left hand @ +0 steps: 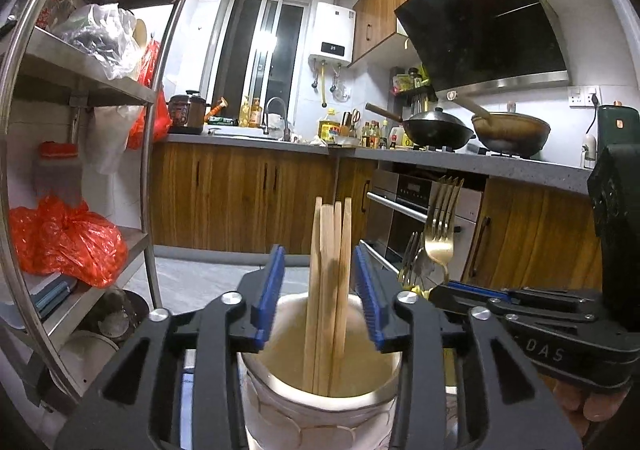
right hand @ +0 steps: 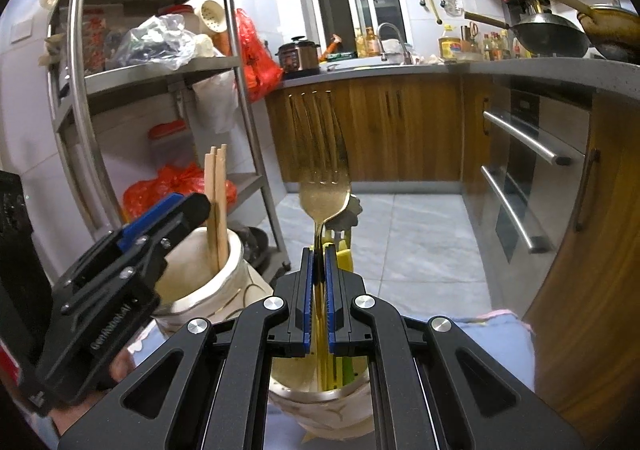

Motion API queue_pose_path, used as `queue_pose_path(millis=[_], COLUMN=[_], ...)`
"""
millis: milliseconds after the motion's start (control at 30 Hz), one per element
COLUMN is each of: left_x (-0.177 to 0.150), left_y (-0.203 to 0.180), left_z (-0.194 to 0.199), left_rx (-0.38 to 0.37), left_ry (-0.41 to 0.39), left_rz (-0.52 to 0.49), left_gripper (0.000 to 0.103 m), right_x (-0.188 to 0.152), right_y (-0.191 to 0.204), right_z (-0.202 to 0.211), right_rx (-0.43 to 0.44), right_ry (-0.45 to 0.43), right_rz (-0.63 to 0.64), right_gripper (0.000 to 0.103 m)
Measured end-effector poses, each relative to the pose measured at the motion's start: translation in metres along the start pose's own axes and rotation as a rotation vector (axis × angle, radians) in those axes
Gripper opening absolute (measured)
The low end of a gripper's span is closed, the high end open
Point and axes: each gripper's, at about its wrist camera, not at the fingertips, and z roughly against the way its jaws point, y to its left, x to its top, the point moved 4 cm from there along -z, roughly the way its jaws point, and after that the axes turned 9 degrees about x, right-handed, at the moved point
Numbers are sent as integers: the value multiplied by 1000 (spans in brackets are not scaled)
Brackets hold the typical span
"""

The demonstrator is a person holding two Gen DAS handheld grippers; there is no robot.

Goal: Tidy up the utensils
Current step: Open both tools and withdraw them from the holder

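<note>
My left gripper (left hand: 320,298) is open, its blue pads either side of several wooden chopsticks (left hand: 330,282) that stand in a white ceramic cup (left hand: 320,406); no pad touches them. The cup and chopsticks (right hand: 216,202) also show at the left of the right wrist view, under the left gripper (right hand: 160,218). My right gripper (right hand: 319,282) is shut on the handle of a gold fork (right hand: 322,178), tines up, above a second white cup (right hand: 328,402) that holds yellow and green utensils. The fork (left hand: 440,226) and right gripper (left hand: 480,296) show at the right of the left wrist view.
A steel shelf rack (right hand: 160,66) with red bags stands to the left. Wooden cabinets, a built-in oven (right hand: 520,170) and a counter with woks (left hand: 436,128) lie ahead and right. A blue cloth (right hand: 496,342) lies under the cups. Tiled floor lies beyond.
</note>
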Motion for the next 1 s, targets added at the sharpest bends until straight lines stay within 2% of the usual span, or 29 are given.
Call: queue_pose_path(millis=[67,133,233,367,433,500,567,633,800,1000], left_x=[3,6,11,15,17,18,19,20,18,1], left_y=[1,3,7,10,13,16,20,25,34,33], left_z=[3,6,12,20,25,30,36,42,57,71], left_rx=[-1,1,7,15,19,24,26,24,14,24], left_ry=[-13,-23,-37,-55,-59,-59,-61,-56,-41,-4], left_rz=[6,13,15,5,4,5,15,31,56,30], left_gripper=[53,55,65,85,88,94,97,97,97,97], right_x=[1,3,6,9,9,9,7,6,1,-15], right_y=[0,-1,-1,-3,-4,-4,-5,-7,-7,-5], right_z=[4,8,16,27,33,36,40,45,61,69], right_rx=[10,11,6,-9,-18,-36,-59,-66,-100,-109], right_ry=[-9,-24,-49,-81,-97,-102,-101,-112,-171,-159], right_rz=[-5,-2,-2,9,19,35,52,56,92,87], right_gripper=[17,25,32,43,56,59,62,75,93,97])
